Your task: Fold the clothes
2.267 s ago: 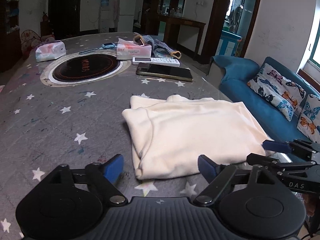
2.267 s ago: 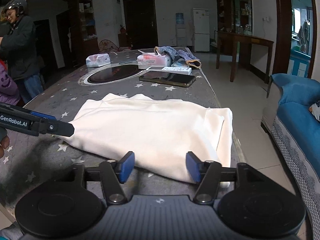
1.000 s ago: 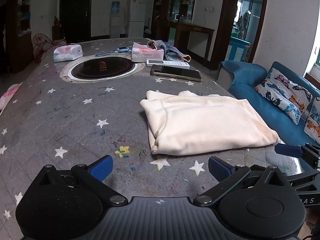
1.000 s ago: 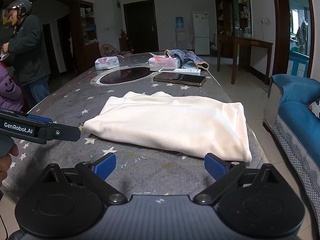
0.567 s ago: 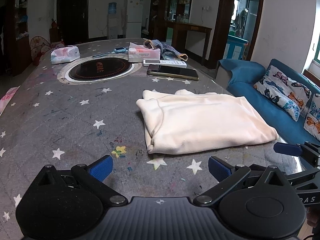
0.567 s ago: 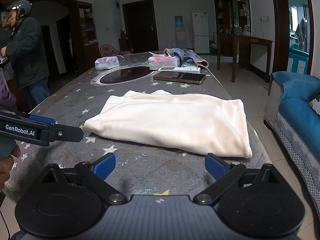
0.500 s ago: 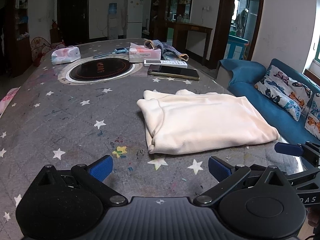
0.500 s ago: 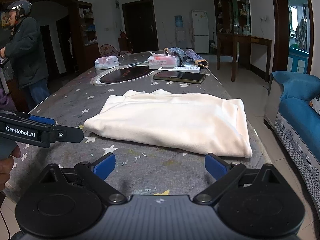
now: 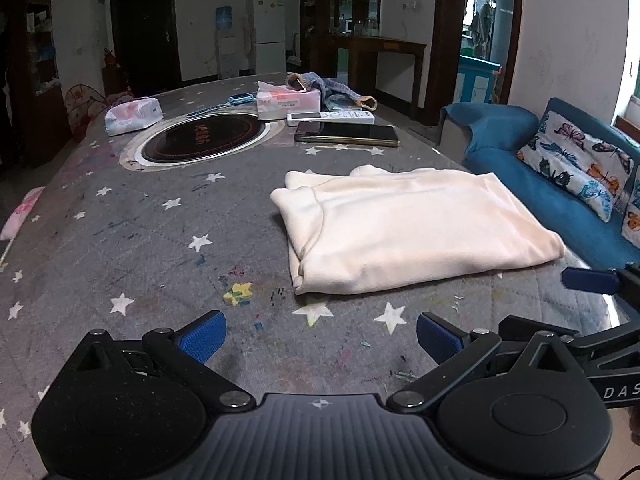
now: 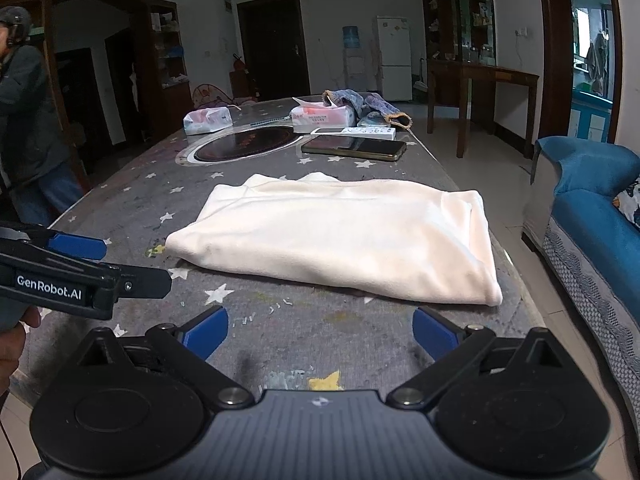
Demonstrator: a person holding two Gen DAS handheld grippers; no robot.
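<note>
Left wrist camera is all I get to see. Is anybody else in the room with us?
Observer: Yes. The right wrist camera shows a person in a helmet and dark jacket standing off the left side of the table.
Operator: Cool! Is my right gripper holding the cream top?
Observer: No. The right gripper is open, with its blue pads wide apart. It sits short of the folded cream top and touches nothing.
Operator: What's written on my left gripper?
Observer: The side of the left gripper reads GenRobot.AI.
</note>
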